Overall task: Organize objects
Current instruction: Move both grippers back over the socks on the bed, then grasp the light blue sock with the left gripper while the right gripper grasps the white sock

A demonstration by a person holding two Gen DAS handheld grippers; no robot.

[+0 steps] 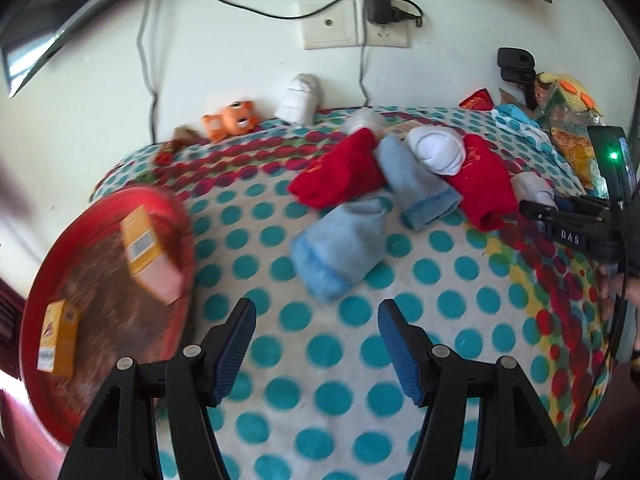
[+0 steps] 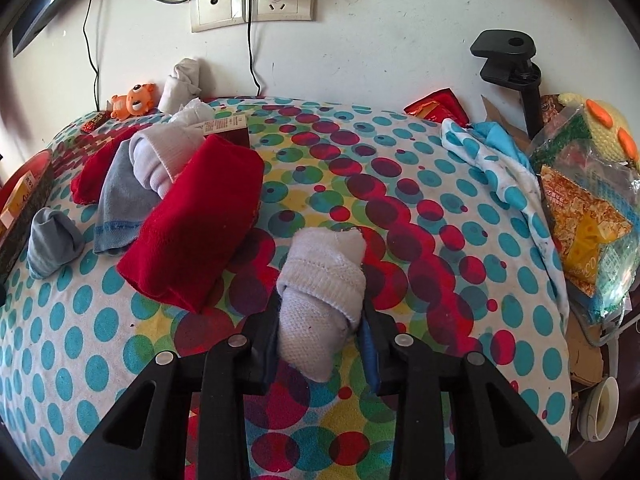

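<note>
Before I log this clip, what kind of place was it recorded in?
Most likely a lived-in room at home, not a lab: rolled socks lie on a polka-dot cloth, an orange toy sits by the wall, and a charger hangs from a wall socket.

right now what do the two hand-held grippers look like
Both match: the left hand-held gripper and right hand-held gripper have black angular plastic linkages with triangular cut-outs, round silver pivot pins and blue ribbed finger pads. The left wrist view shows the right unit from the side: black body, white lettering, green light, thin black cable.
</note>
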